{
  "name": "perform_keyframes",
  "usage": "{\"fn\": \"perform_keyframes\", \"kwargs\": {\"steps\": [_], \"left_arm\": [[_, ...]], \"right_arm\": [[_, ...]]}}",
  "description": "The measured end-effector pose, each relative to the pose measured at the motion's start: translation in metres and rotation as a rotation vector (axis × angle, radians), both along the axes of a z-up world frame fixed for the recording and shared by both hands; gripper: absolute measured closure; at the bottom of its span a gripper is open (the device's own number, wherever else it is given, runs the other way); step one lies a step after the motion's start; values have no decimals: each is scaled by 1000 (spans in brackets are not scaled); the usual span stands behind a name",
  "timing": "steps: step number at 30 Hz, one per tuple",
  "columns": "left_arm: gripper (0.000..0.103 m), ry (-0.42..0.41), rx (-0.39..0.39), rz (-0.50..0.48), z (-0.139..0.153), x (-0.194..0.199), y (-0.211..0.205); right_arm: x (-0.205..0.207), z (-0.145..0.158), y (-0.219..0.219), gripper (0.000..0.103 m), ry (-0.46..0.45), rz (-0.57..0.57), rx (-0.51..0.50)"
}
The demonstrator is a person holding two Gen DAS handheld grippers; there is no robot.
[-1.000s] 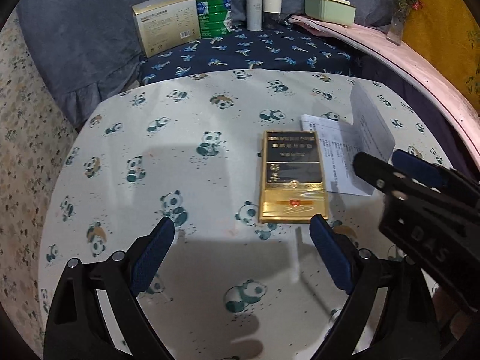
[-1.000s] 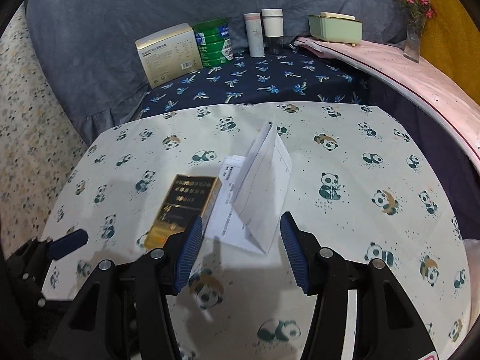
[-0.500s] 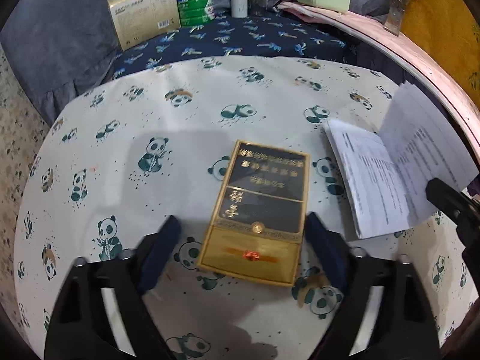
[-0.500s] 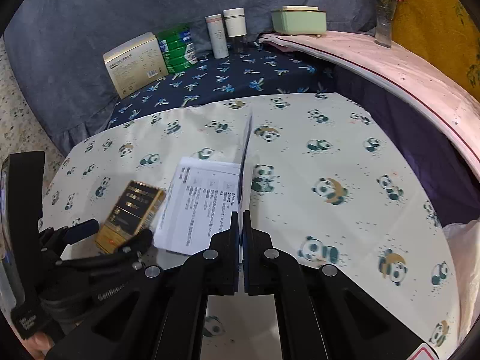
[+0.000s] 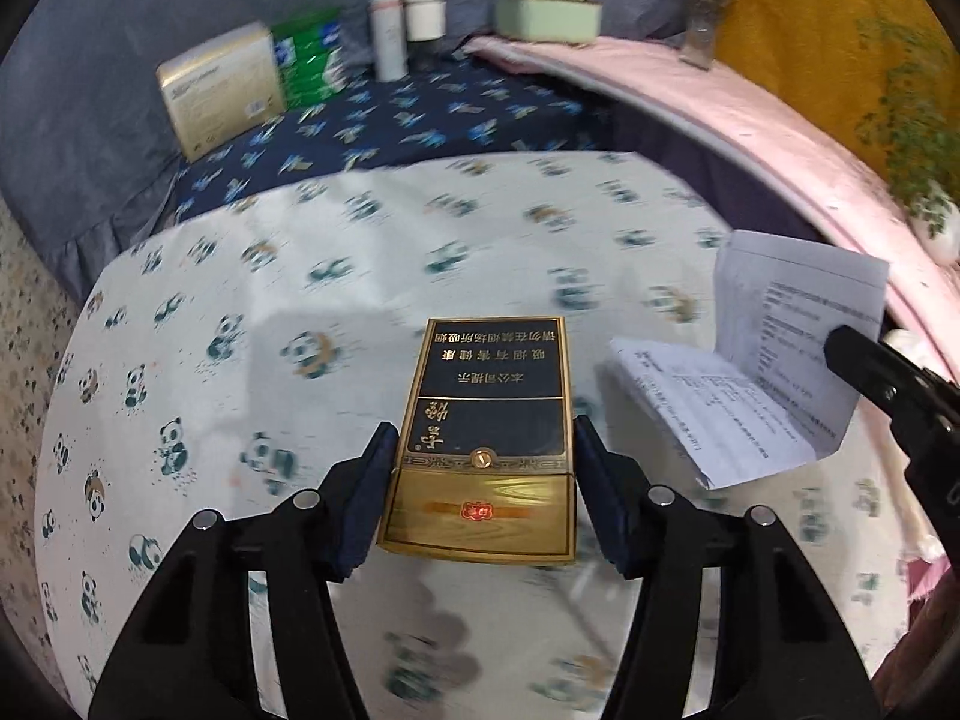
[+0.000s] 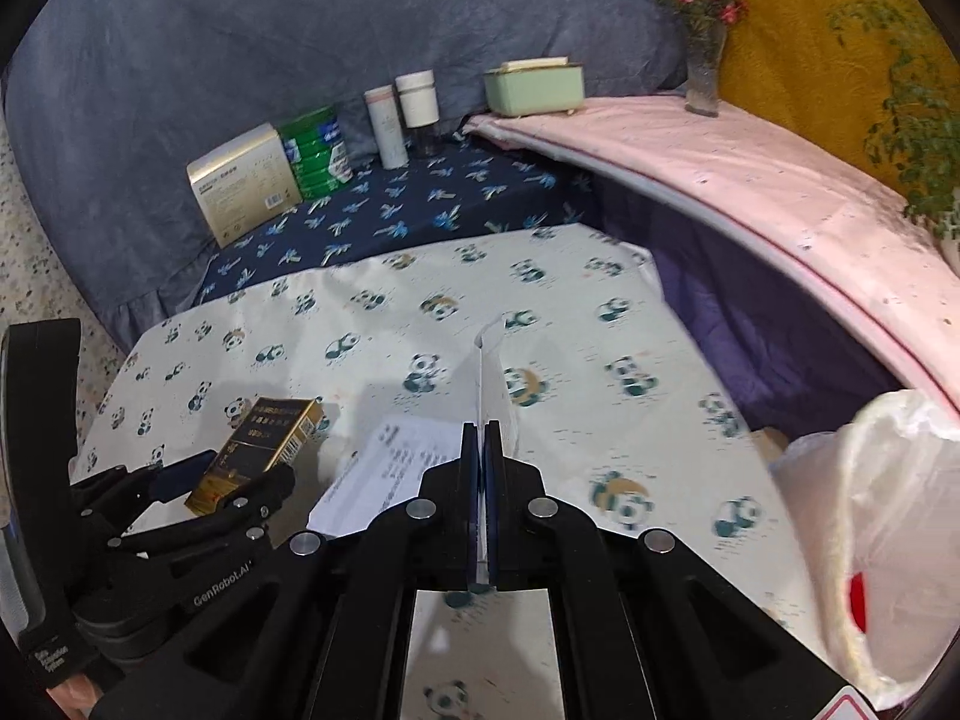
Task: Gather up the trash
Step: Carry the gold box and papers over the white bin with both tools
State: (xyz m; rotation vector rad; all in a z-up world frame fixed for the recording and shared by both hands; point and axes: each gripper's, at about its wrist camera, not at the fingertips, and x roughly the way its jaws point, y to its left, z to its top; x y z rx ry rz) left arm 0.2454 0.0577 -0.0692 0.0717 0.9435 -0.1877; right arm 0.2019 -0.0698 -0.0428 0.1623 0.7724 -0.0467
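My left gripper (image 5: 483, 450) is shut on a black and gold cigarette box (image 5: 489, 438) and holds it above the panda-print cloth (image 5: 240, 300). The box also shows in the right wrist view (image 6: 258, 453), tilted up off the cloth between the left gripper's fingers (image 6: 180, 474). My right gripper (image 6: 483, 438) is shut on a folded white printed leaflet (image 6: 492, 384), held edge-on and lifted. The leaflet also shows at the right of the left wrist view (image 5: 762, 360), with the right gripper (image 5: 882, 378) on its edge.
A white plastic bag (image 6: 882, 540) gapes at the right beside the table. At the back, on the dark blue cloth, stand a beige carton (image 6: 246, 180), green packs (image 6: 318, 147), two white bottles (image 6: 399, 114) and a green box (image 6: 534, 87). A flower vase (image 6: 702, 72) stands on the pink ledge.
My left gripper has closed on the cigarette box and lifted it. My right gripper, shut on the leaflet, has raised it and swung to the right toward the bag.
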Motion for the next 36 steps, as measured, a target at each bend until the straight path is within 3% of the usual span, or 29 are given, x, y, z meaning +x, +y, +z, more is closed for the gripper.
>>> {"fn": "perform_keyframes", "kwargs": {"steps": [11,17,27,36], "left_arm": [[47,-77,-35,-154,58,-60,-101],[47,-103,-43,-249,77,-91,-161],[47,-107,-30,-383,81,-130,-243],[47,-79,-17,-452,67,-145,-296]], "right_arm": [[-76,59,-86,102,-105,-141,-26],[-119,73,-139,102,-132,-234,-39],[-183,71,-221,102,-137,-379,-35],[-211,62,-264,102,-129,-455,-29]]}}
